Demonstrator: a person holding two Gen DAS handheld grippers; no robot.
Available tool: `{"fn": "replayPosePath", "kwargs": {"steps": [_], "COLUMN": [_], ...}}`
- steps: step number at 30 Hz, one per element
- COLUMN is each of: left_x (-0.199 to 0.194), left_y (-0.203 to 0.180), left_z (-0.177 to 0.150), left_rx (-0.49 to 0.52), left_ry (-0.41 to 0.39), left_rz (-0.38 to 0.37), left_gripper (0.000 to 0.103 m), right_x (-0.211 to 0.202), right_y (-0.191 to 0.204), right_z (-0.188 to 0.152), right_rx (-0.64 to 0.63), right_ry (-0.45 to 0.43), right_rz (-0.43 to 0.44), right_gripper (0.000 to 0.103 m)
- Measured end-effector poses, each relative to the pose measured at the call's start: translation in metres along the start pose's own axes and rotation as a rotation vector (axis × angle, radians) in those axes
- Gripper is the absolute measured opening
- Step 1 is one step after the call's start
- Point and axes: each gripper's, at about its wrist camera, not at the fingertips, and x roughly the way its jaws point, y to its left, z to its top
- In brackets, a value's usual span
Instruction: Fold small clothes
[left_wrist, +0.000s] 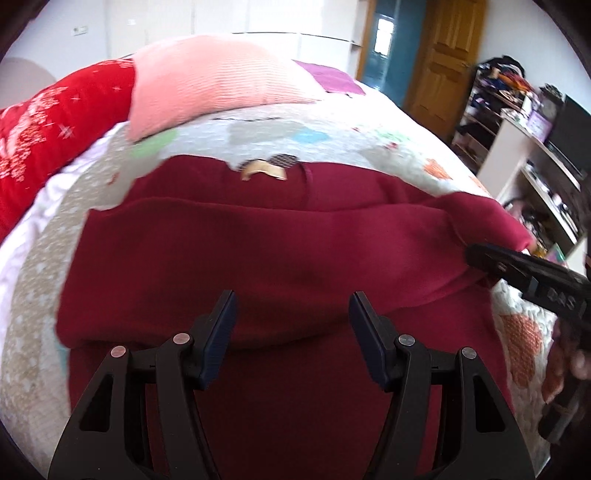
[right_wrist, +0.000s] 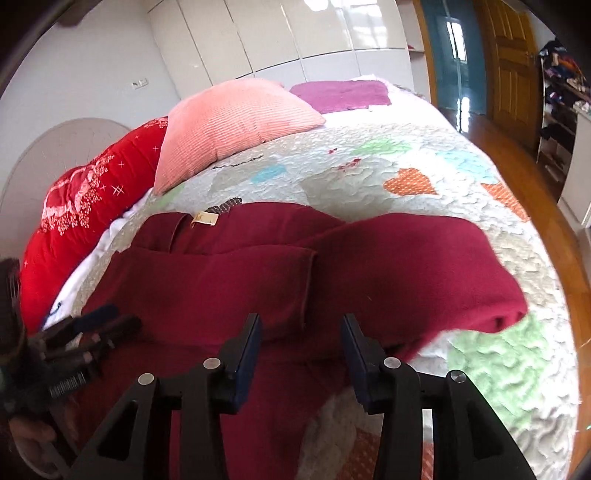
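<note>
Maroon garment lies on quilt, long axis running nine to three. Left claw hovers released over its middle; right claw released near three-o'clock sleeve, likely nearer for next fold.

- We see both views bright with soft, even daylight; shadows are faint.
- Light glares on the glossy white wardrobe doors and gleams on the polished wooden floor.
- The window behind the teal doorway is blown out white.
- Fisheye distortion bulges the quilted patchwork bedspread and darkens the corners.
- Motion blur smears the left wrist view, especially the cluttered white shelves; the right wrist view is sharper, blurring at its lower left edge.
</note>
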Motion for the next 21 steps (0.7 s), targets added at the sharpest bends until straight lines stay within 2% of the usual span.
{"fn": "replayPosePath", "kwargs": {"steps": [3, 5, 6, 8, 15, 17, 21], "left_x": [0.005, 0.011, 0.014, 0.019, 0.028, 0.029, 0.029], "left_y": [-0.007, -0.011, -0.013, -0.016, -0.010, -0.005, 0.000], "left_z": [0.002, 0.002, 0.002, 0.001, 0.005, 0.005, 0.004], "left_rx": [0.004, 0.012, 0.019, 0.027, -0.019, -0.046, -0.068], "left_ry": [0.016, 0.029, 0.036, 0.044, 0.062, 0.064, 0.061], "left_rz": [-0.055, -0.074, -0.073, -0.067, -0.112, -0.135, -0.166], "left_gripper": [0.062, 0.062, 0.062, 0.062, 0.063, 0.063, 0.063], "right_x": [0.015, 0.027, 0.030, 0.031, 0.048, 0.065, 0.109], "right_y": [-0.002, -0.004, -0.002, 0.007, 0.037, 0.049, 0.061], "right_z": [0.007, 0.011, 0.013, 0.022, 0.060, 0.067, 0.065], "right_rx": [0.045, 0.091, 0.095, 0.056, 0.074, 0.078, 0.104], "right_ry": [0.035, 0.071, 0.075, 0.059, 0.026, 0.067, 0.217], "right_rz": [0.054, 0.134, 0.149, 0.138, 0.230, 0.292, 0.386], "right_gripper": [0.042, 0.040, 0.036, 0.017, 0.012, 0.012, 0.013]}}
